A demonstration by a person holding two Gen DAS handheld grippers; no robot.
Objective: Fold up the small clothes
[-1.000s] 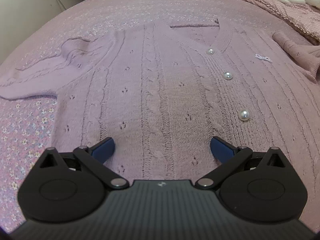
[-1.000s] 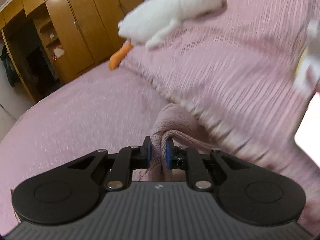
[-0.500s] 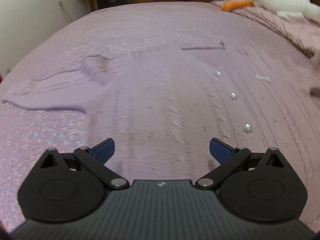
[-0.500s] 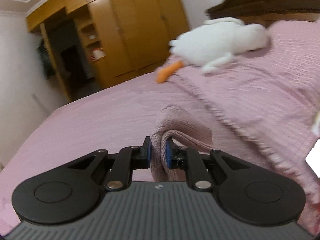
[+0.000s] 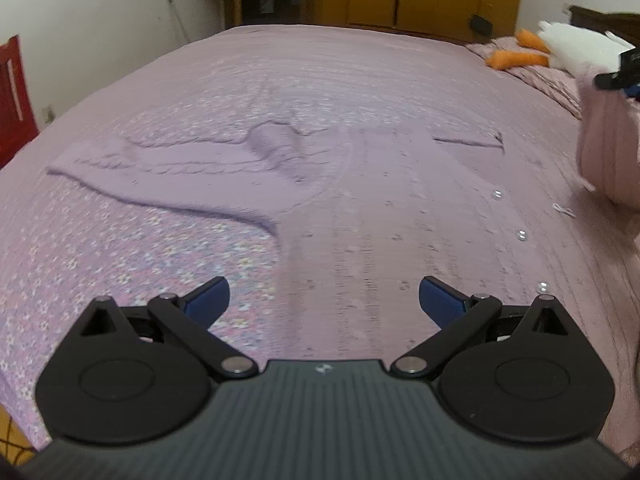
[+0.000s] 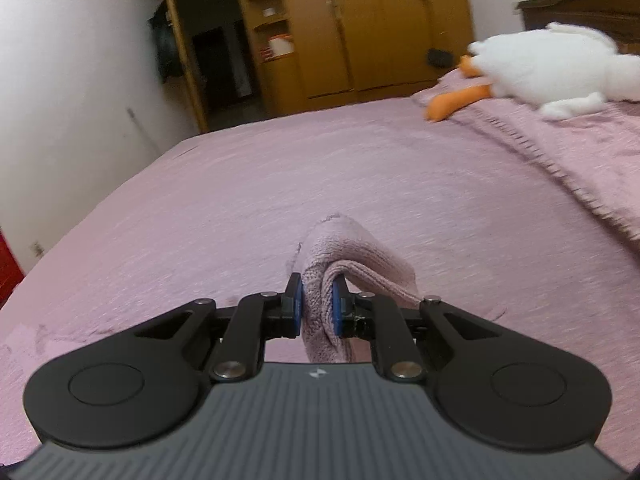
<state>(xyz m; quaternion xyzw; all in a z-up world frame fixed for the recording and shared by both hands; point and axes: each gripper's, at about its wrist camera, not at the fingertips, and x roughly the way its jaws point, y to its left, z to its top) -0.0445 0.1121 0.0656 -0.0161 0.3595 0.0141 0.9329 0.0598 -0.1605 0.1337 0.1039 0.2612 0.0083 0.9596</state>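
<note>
A mauve knitted cardigan (image 5: 360, 216) with pearl buttons (image 5: 521, 235) lies flat on the bed, its left sleeve (image 5: 168, 172) stretched out to the left. My left gripper (image 5: 322, 298) is open and empty, above the cardigan's lower left edge. My right gripper (image 6: 316, 304) is shut on the cardigan's right sleeve (image 6: 352, 252) and holds it lifted off the bed. In the left wrist view the lifted sleeve (image 5: 608, 140) hangs at the far right below the right gripper (image 5: 620, 76).
The bed has a pink floral cover (image 5: 120, 264). A white plush duck (image 6: 552, 64) with orange feet lies on the pillow end. A wooden wardrobe (image 6: 380, 24) and a dark doorway stand past the bed. A red chair (image 5: 12, 88) stands at the left.
My right gripper has lifted the sleeve and swung left toward the cardigan's middle. My left gripper has drawn back and shifted left, staying open.
</note>
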